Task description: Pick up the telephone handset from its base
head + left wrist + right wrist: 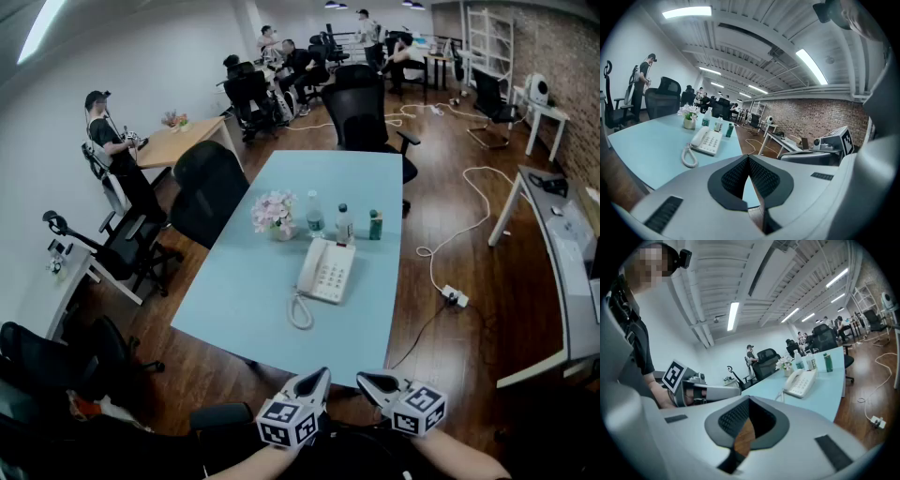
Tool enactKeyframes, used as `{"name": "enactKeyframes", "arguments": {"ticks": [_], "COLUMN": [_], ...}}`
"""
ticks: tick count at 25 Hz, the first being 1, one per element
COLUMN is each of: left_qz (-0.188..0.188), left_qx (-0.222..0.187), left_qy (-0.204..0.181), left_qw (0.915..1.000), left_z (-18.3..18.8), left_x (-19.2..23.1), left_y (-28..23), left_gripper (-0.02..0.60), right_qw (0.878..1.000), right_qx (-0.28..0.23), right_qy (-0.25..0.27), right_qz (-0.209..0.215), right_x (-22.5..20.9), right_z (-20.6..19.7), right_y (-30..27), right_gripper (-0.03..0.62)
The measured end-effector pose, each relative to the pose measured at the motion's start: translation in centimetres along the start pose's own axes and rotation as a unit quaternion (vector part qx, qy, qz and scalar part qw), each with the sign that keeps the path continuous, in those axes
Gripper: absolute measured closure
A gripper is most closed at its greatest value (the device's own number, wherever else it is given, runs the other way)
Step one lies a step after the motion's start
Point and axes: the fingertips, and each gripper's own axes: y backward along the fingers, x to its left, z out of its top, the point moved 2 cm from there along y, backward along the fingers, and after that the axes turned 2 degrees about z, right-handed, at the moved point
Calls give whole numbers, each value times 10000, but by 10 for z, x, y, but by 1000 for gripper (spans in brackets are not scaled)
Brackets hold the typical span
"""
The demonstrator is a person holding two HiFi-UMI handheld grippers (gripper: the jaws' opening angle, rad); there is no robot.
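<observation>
While they hang short of the pale blue bench's (234,291) near edge, the left hand-held gripper (322,374) and right hand-held gripper (363,378) each have jaws pressed together, holding nothing. The telephone handset (308,266) lies cradled on its base (333,274) mid-bench, well apart from both, so the reach apparently has not begun.

The telephone (325,271) keypad's figures are too small to read

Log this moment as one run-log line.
handset: on base | left claw: shut, empty | right claw: shut, empty | both: at table near edge
</observation>
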Motion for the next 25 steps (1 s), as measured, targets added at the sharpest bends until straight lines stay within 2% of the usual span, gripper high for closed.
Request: {"name": "enactKeyframes", "arguments": {"ticks": [9, 21, 25], "left_qz": [-224, -485, -372], "left_qx": [-91, 272, 396], "left_qy": [-303, -735, -904], "left_qw": [9992, 9957, 9944], "left_z": [69, 123, 137], "left_x": [65, 175, 205], "left_y": [-53, -134, -168], "left_gripper": [581, 581, 581], "right_qw": [9982, 9847, 9820], "right_qx": [-282, -577, -521], "right_qy": [-7, -334, -428], "right_qz": [-536, -1608, -1765], "right_x": [-50, -93, -100], "right_z": [41, 70, 69], "right_y": [-49, -108, -119], "right_gripper": [579, 579, 579]}}
